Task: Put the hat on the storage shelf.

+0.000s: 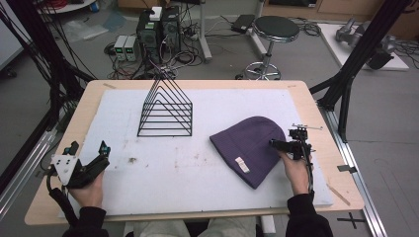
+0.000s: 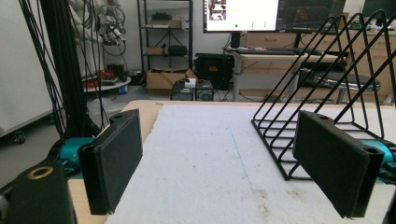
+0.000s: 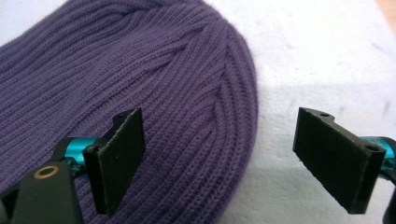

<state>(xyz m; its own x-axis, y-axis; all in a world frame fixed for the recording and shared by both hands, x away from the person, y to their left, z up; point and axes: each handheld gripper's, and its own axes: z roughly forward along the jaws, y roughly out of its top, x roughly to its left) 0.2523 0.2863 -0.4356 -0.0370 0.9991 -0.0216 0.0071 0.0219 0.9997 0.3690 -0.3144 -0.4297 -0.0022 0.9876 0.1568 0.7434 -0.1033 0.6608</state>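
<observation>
A purple knitted beanie (image 1: 250,146) lies flat on the white foam mat (image 1: 163,173), right of centre, with a small pale label near its brim. My right gripper (image 1: 290,141) hovers at the beanie's right edge, open; in the right gripper view its jaws straddle the rounded crown of the beanie (image 3: 154,84), one pad over the fabric, the other over bare mat. My left gripper (image 1: 88,149) rests open at the mat's left edge with nothing between its pads (image 2: 116,156). A black wire rack (image 1: 165,109) stands at the back centre of the mat.
The wire rack (image 2: 327,84) rises ahead and to the right of my left gripper. The wooden table (image 1: 202,84) edges frame the mat. Beyond the table are a stool (image 1: 274,29), computer boxes and cables on the floor, and black frame posts at both sides.
</observation>
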